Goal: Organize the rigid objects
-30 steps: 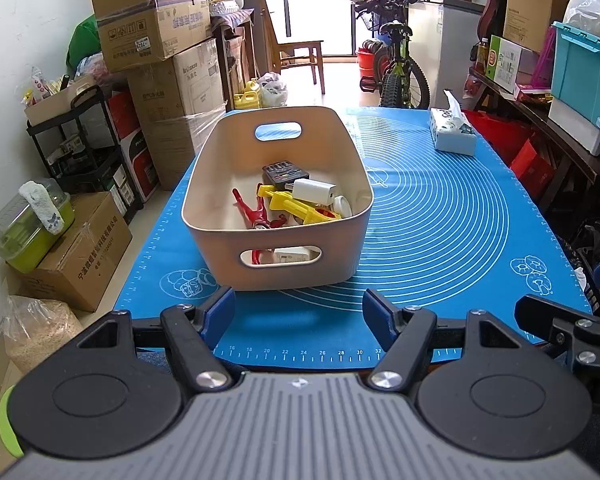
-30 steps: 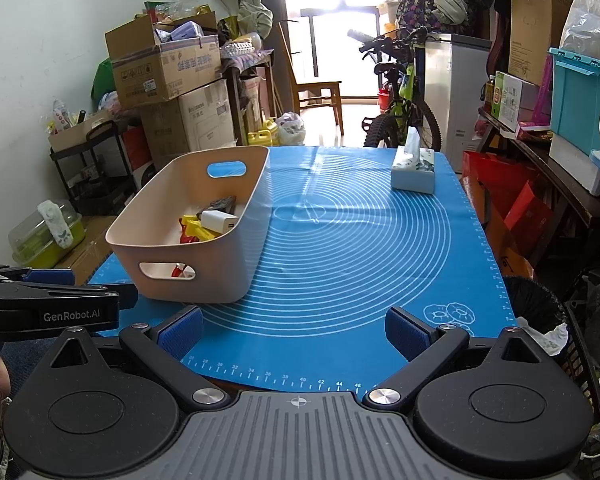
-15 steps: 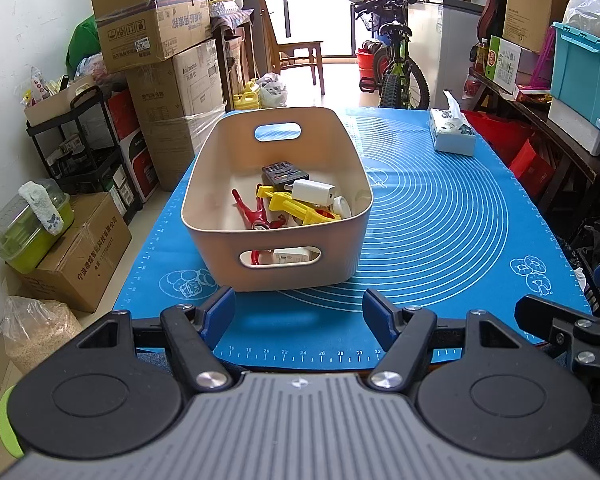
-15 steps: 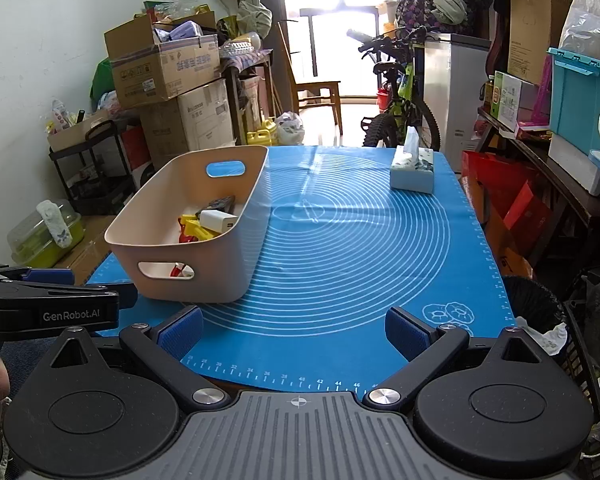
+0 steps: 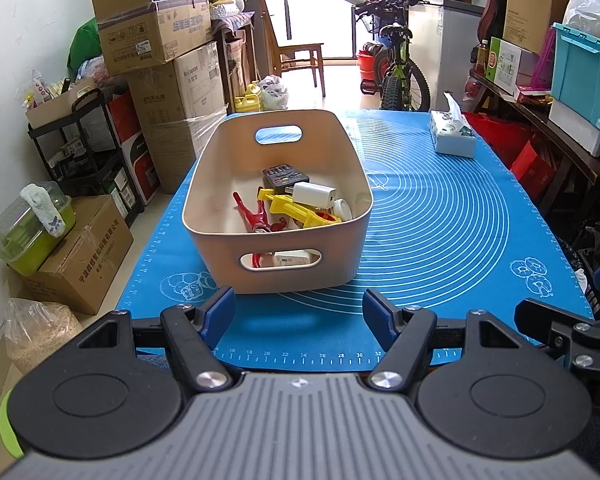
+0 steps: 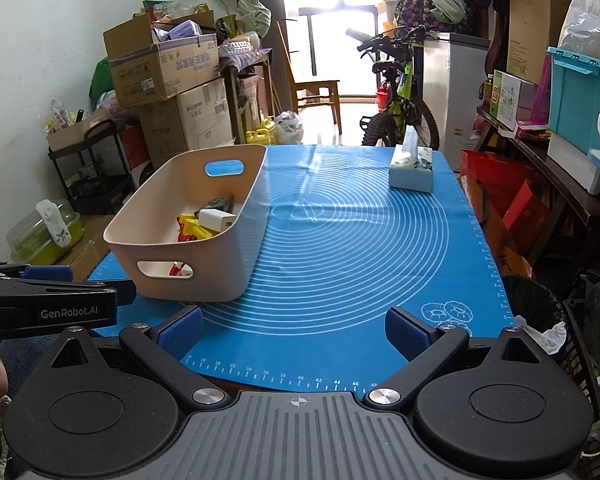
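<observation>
Cardboard boxes [image 5: 160, 32] are piling up far left of both grippers, while a tissue box [image 5: 452, 136] is sitting far ahead to the right. Straight ahead of the left gripper [image 5: 298, 316], whose jaws are hanging spread and empty, the beige bin [image 5: 276, 240] is resting, holding a white charger [image 5: 314, 194], a yellow tool [image 5: 296, 210] and a red clip [image 5: 252, 212]. Ahead-left of the right gripper [image 6: 292, 332], likewise spread and empty, the same bin is standing on the blue mat [image 6: 360, 248]. A bicycle [image 6: 400, 108] is leaning beyond the mat's far edge.

Daylight pours in from the far doorway [image 5: 308, 8], blown out to white glare in both views. Fisheye bending curves the edges, corners vignette dark, yet the worktop [image 6: 360, 248] reads sharp.
</observation>
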Demonstrator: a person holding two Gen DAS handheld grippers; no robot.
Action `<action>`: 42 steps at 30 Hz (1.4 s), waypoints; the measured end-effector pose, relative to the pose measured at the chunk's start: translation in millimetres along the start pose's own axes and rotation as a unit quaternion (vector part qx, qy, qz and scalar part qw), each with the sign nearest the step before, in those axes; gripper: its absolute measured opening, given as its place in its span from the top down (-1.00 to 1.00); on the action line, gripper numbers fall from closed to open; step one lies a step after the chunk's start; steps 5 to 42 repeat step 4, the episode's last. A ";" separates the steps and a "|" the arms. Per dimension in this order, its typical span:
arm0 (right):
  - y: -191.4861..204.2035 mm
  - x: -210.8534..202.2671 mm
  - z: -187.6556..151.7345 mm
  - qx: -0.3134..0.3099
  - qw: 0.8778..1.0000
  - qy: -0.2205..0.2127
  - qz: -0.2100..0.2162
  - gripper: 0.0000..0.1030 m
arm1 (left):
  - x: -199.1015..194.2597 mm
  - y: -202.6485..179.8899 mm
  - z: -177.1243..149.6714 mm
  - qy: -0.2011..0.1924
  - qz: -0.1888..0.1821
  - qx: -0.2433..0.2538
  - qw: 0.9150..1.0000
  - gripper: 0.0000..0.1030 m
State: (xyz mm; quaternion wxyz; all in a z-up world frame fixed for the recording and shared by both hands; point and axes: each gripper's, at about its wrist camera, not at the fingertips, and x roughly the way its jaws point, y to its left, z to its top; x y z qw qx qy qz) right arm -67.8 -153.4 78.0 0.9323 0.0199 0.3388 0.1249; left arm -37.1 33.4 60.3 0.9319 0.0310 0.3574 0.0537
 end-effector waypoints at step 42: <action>-0.9 0.1 -0.4 0.000 1.000 0.000 0.000 -0.89 | -0.1 -0.2 -0.4 0.001 -0.002 0.001 1.000 -0.38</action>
